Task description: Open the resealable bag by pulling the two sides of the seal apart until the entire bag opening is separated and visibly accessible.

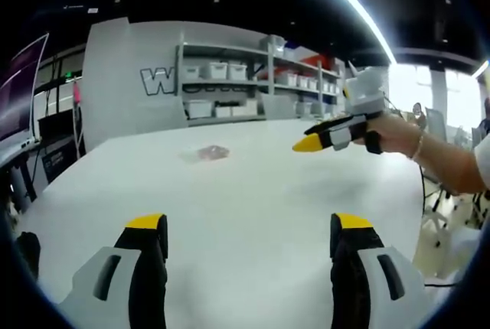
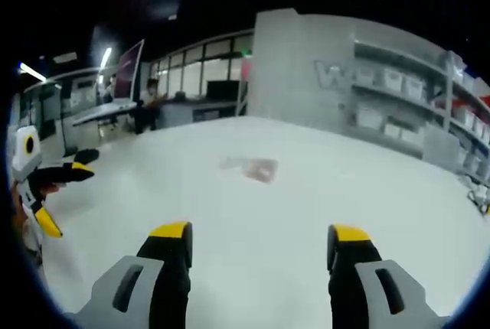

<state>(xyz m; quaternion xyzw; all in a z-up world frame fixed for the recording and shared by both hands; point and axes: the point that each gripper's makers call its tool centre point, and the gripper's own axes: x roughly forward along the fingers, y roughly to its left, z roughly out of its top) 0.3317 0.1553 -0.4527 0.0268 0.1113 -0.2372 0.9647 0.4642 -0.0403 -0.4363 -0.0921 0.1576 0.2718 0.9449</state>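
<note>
Bag (image 1: 212, 152) lies flat mid-tabletop (image 1: 253, 199), well apart from both tongs. Left tongs (image 1: 251, 241) and right tongs (image 2: 260, 249) gape, holding nothing. Risk: thin clear film hugs the surface; tips may skid, pinching both seal sides together.

So what we've got around us: a big white bench (image 1: 253, 214) with a plain matte top. Behind it we see a grey wall panel (image 1: 126, 76) with a large outlined "W" (image 1: 157, 80) on it, and right beside that a shelving unit (image 1: 253, 76) stacked with white storage bins (image 1: 217, 70) — plus something red on the top shelf. In the right gripper view we spot a row of windows (image 2: 203, 76), a desk (image 2: 103, 112) off to the side, and a person (image 2: 149, 99) over there — too blurry for detail.
</note>
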